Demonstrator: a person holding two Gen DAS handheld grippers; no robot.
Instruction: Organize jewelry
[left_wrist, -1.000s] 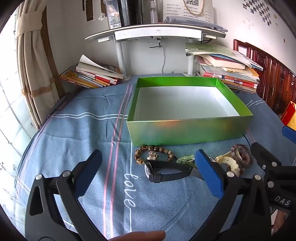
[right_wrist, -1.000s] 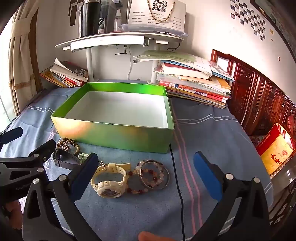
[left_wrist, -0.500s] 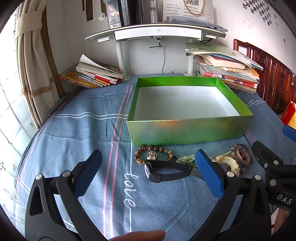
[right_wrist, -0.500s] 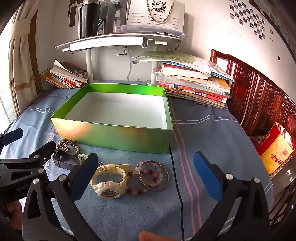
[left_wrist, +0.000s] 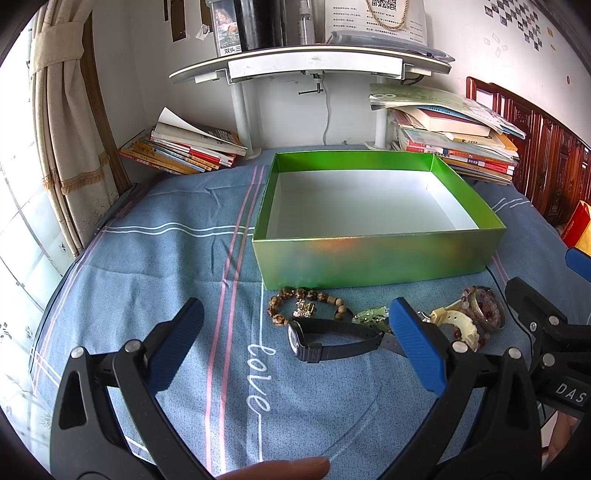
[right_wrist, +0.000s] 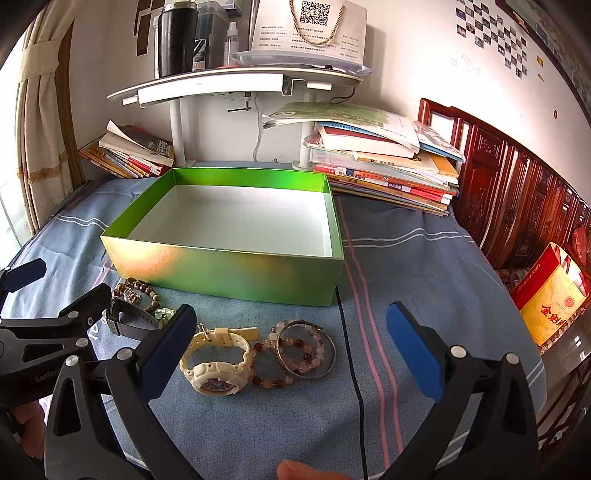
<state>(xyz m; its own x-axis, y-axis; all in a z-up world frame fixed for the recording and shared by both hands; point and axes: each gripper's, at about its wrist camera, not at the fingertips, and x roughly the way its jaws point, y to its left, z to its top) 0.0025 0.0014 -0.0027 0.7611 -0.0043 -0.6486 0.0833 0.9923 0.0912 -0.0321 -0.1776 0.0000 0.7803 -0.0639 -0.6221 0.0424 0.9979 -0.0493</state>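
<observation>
An empty green box (left_wrist: 376, 258) (right_wrist: 229, 269) stands on the blue cloth. In front of it lie a brown bead bracelet (left_wrist: 306, 301) (right_wrist: 135, 290), a black watch (left_wrist: 332, 341) (right_wrist: 129, 321), a small green jade piece (left_wrist: 373, 317) (right_wrist: 164, 314), a cream watch (right_wrist: 216, 360) (left_wrist: 456, 321), a red and white bead bracelet (right_wrist: 271, 369) and a silver bangle with beads (right_wrist: 306, 349) (left_wrist: 484, 308). My left gripper (left_wrist: 295, 347) is open, just short of the black watch. My right gripper (right_wrist: 288, 350) is open, just short of the cream watch and bangle.
Book stacks stand behind the box at left (left_wrist: 184, 151) and right (left_wrist: 450, 136), under a white shelf (left_wrist: 310, 64). A thin black cable (right_wrist: 354, 369) runs over the cloth. A red and yellow bag (right_wrist: 550, 295) and dark wooden furniture (right_wrist: 509, 192) are at the right.
</observation>
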